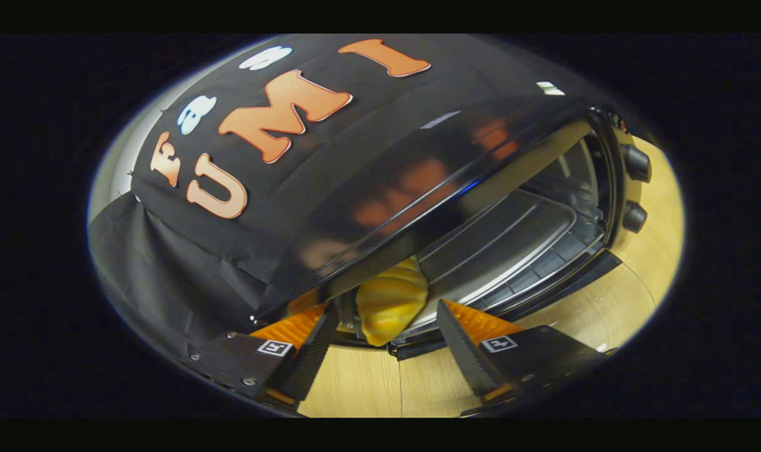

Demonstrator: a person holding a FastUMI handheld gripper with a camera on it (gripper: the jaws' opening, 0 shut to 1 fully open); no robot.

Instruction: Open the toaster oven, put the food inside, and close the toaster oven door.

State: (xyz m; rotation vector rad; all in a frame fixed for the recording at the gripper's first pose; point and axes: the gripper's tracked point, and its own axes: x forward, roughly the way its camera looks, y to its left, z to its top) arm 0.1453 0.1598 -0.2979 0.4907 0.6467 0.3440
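Observation:
The black toaster oven [380, 207] stands on a wooden table, seen tilted, with its cavity exposed and its door [562, 282] folded down along the front. A metal tray [505, 238] lies inside. A yellow croissant-like pastry [389, 301] rests at the near left end of the tray, just inside the opening. My gripper [386, 311] is open at the oven's mouth. Its two fingers flank the pastry, with a small gap showing on each side.
Two black knobs [635, 188] sit on the oven's right panel. Light wooden tabletop [631, 301] stretches in front of and right of the oven. The oven's glossy top [418, 169] overhangs the opening close above the fingers.

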